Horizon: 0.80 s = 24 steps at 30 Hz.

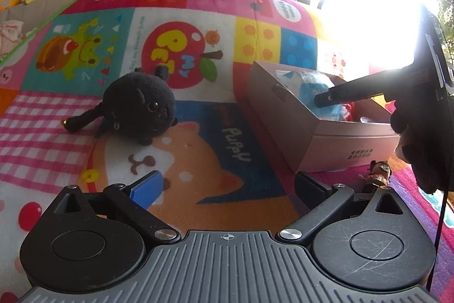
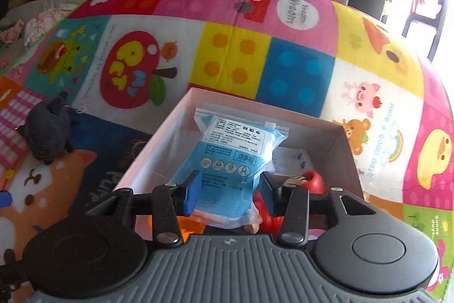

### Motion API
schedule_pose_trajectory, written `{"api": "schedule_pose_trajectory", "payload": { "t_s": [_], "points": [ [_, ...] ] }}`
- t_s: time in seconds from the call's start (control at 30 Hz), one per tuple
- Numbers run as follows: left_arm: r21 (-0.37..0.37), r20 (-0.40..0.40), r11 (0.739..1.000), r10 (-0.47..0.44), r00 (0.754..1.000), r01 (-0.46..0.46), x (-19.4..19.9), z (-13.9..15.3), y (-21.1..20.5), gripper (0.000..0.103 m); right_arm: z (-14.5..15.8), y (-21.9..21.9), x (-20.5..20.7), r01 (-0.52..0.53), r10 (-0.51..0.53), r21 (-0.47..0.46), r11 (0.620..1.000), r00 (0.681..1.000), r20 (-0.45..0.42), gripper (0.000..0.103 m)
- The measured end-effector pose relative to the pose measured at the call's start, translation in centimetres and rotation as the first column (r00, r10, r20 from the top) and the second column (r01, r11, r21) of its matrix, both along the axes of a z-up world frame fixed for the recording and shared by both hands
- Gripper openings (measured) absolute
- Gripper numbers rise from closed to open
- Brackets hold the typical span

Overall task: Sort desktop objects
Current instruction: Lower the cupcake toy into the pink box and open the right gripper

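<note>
Cardboard box (image 2: pixel 344 149) open-topped on play mat (image 2: pixel 235 53), walls close around contents; mat bare beyond far rim. Right gripper (image 2: pixel 229 193) over box, jaws part-open, flanking blue plastic pouch (image 2: pixel 227 158) that leans inside (pad contact unclear). Red toy (image 2: pixel 315 182) beside pouch. Left gripper (image 1: pixel 227 189) wide apart, empty, above mat. One black plush (image 1: pixel 139 107) lies left of box; one small figurine (image 1: pixel 378 173) by near wall

Black plush toy (image 1: pixel 139 107), multicoloured cartoon-patchwork blanket (image 1: pixel 198 27)
</note>
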<state>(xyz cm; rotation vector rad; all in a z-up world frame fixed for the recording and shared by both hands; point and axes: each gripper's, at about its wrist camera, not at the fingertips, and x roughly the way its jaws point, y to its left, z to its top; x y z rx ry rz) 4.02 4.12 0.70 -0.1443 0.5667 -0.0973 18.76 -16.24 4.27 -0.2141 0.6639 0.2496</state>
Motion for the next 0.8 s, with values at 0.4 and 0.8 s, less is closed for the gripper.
{"api": "schedule_pose_trajectory", "payload": {
  "t_s": [0.4,0.8],
  "points": [
    [0.023,-0.002,1.0,-0.007,1.0,0.007,0.0,-0.1,-0.3,0.102,1.7,-0.6,-0.6,-0.026,0.021,0.103,0.994,0.999,0.044,0.045],
    [0.009,-0.009,1.0,-0.003,1.0,0.003,0.0,-0.3,0.0,0.102,1.3,-0.4,3.8,-0.011,0.033,0.279,0.96,0.997,-0.074,0.048]
  ]
}}
